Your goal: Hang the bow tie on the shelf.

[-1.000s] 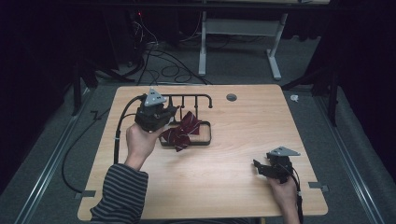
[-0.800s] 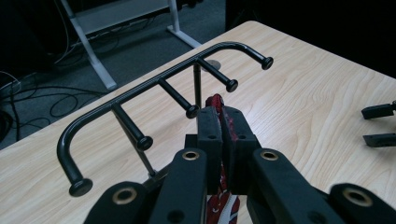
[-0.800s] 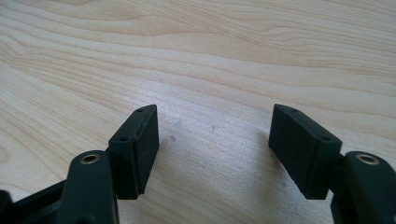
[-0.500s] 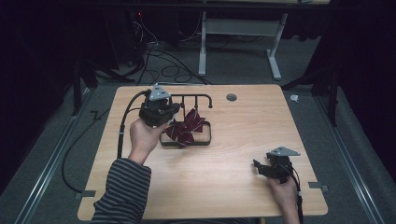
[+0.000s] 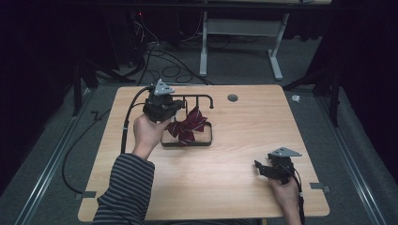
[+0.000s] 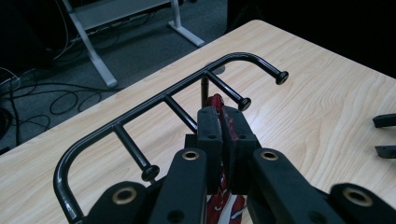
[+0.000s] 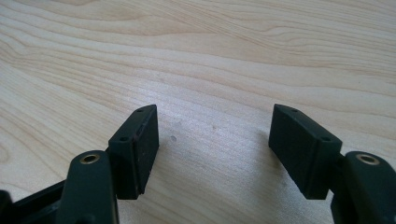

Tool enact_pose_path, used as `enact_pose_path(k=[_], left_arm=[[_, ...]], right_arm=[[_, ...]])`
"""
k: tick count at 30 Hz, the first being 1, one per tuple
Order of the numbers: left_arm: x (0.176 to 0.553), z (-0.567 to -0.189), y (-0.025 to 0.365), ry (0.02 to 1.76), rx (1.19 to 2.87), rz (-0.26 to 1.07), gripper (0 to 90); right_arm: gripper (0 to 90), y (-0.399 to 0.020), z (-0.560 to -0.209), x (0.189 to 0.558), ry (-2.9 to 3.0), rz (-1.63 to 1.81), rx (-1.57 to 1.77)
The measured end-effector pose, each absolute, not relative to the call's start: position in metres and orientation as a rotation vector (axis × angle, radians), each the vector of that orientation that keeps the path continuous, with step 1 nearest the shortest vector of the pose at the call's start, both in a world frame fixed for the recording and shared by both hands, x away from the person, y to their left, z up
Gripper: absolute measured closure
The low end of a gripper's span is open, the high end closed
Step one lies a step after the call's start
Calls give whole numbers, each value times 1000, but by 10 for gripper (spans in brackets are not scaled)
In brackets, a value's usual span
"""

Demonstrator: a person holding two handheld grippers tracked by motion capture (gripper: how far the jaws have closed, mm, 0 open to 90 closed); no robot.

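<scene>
Red tie (image 6: 223, 140) between left gripper (image 6: 223, 122) closed jaws (beside rack (image 6: 163, 100)).

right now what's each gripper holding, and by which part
The left gripper is shut on the dark red striped necktie, pinching a fold of its fabric beside the black metal peg rack. The right gripper holds nothing, its jaws open over the wooden table.

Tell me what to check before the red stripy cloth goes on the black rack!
1. Left tool pinching the red cloth: ok, shut on it.
2. Cloth up near the rack's pegs: ok, tool sits just behind them.
3. Cloth clear of the rack's base: not ok, most of it is bunched there.
4. Right tool out of the way: ok, open, empty, low over the table.
5. Which peg it will reach: cannot tell.
</scene>
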State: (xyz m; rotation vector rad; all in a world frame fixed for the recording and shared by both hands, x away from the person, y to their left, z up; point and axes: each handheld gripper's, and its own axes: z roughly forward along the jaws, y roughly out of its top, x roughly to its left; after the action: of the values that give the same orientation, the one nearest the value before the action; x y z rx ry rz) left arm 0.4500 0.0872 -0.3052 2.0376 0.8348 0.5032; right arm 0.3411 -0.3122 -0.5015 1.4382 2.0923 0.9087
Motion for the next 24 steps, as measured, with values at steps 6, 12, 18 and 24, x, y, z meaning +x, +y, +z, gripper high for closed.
enact_pose_path(k=[6,12,18,24], left_arm=[[456,-304,84,837,2036,509,871],[462,-307,83,854,2033,513,870],[465,-307,83,863,2024,515,870],[468,-306,80,857,2033,536,870]], right_arm=[[347,-312,-502,341,2093,911,1439],[347,-312,-501,341,2091,912,1441],[347,-312,-501,341,2092,911,1440],[347,-312,-501,341,2091,911,1441]])
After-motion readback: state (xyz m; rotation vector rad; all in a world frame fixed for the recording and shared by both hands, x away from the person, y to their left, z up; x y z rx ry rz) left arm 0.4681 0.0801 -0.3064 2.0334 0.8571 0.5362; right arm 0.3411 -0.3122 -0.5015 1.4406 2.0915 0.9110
